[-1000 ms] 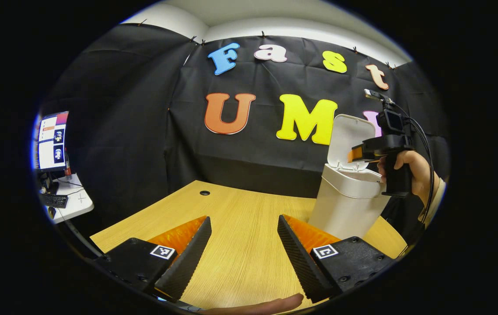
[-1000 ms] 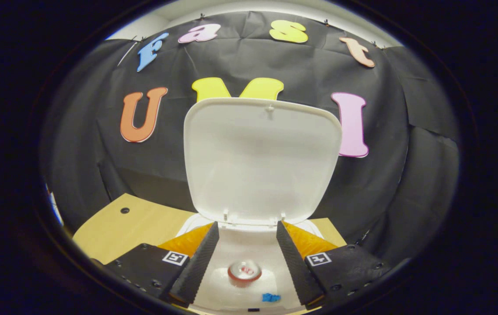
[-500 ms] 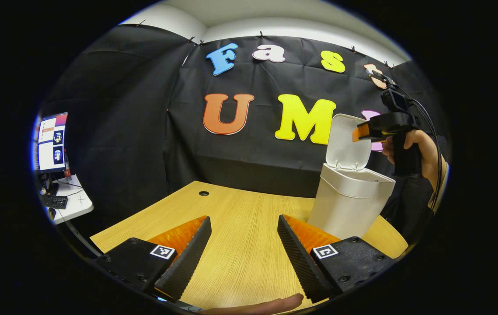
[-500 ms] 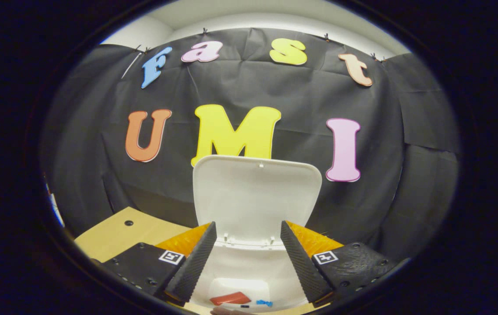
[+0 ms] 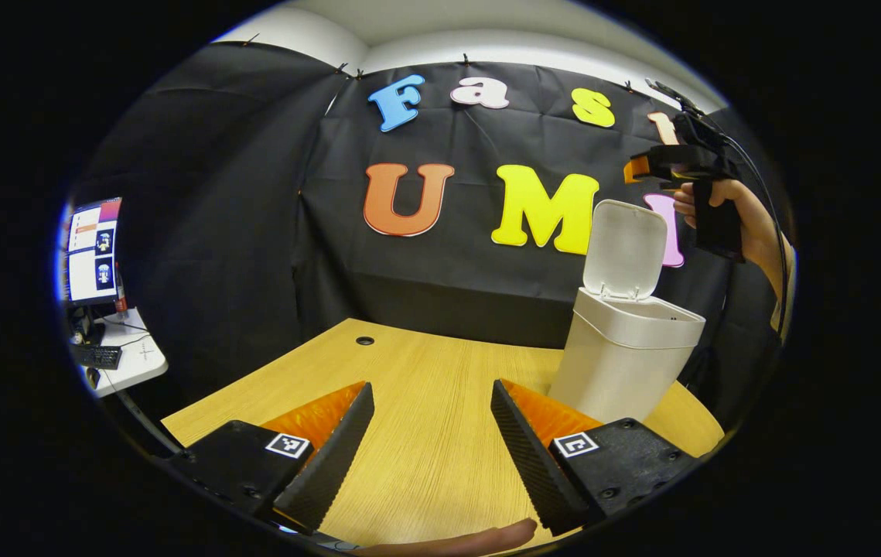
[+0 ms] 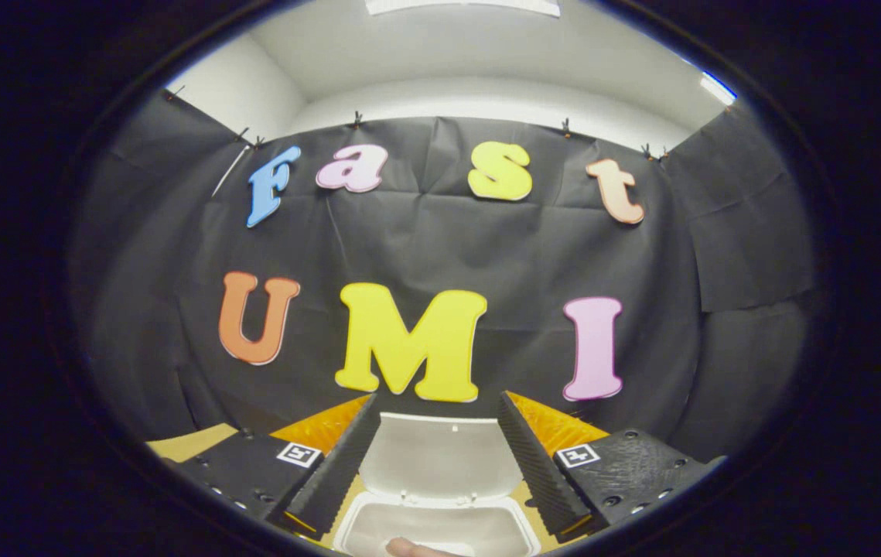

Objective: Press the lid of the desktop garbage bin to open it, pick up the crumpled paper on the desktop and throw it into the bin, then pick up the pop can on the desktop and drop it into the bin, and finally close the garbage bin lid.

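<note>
Here the left gripper point(image 5: 431, 449), fingers spread and empty, hangs over the wooden desk point(image 5: 425, 387). Far right stands the white garbage bin point(image 5: 619, 363), lid point(image 5: 624, 249) upright. Above it, the right gripper point(image 6: 434, 464) is parted, holding nothing.

Black cloth wall point(image 5: 239, 232) hangs behind a wooden desk point(image 5: 425, 402), with a white side table point(image 5: 127, 360) left.

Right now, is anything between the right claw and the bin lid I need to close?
Nothing visible. The right claw hangs open above the upright lid, with only open air between them.
</note>
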The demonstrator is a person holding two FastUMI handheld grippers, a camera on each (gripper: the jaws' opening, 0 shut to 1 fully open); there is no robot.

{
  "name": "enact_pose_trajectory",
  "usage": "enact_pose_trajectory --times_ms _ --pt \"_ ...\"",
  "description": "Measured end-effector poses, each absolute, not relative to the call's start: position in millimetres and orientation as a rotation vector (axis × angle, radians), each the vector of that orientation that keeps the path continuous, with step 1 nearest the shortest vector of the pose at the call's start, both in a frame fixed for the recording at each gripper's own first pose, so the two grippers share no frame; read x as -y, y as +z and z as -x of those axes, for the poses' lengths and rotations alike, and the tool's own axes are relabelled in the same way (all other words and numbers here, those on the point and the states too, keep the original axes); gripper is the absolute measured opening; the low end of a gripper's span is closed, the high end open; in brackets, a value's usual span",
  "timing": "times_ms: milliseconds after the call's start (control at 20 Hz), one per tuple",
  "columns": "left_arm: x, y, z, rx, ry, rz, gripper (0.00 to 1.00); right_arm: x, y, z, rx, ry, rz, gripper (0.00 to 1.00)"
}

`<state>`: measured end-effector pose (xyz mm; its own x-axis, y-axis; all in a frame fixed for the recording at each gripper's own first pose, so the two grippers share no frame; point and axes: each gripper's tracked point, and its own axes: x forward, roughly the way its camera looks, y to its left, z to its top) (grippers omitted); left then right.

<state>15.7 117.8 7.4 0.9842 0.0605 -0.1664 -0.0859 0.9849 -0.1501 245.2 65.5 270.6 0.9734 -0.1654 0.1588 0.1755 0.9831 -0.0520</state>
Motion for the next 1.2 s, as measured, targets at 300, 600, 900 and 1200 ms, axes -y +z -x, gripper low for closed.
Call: enact_pose_trajectory --times_ms 300,600,900,1200 --pt "-124.4 4.8 -18.0 -0.173 0.075 0.189 0.99 -34.8 259.1 -302.4 0.082 -0.284 0.054 0.96" --pt "-132.8 3.8 -18.6 -0.175 0.09 0.198 0.98 -15.5 230.2 -333.7 -0.013 -0.285 -0.005 0.94" --pt "-122.6 7.6 -16.8 -0.171 0.054 0.202 0.98 -19.0 220.2 -311.5 -0.081 -0.215 -0.049 0.96" --pt "-118.5 17.1 -10.0 -0.139 0.036 0.181 0.98 -22.1 197.1 -279.1 -0.189 -0.145 -0.03 0.96"
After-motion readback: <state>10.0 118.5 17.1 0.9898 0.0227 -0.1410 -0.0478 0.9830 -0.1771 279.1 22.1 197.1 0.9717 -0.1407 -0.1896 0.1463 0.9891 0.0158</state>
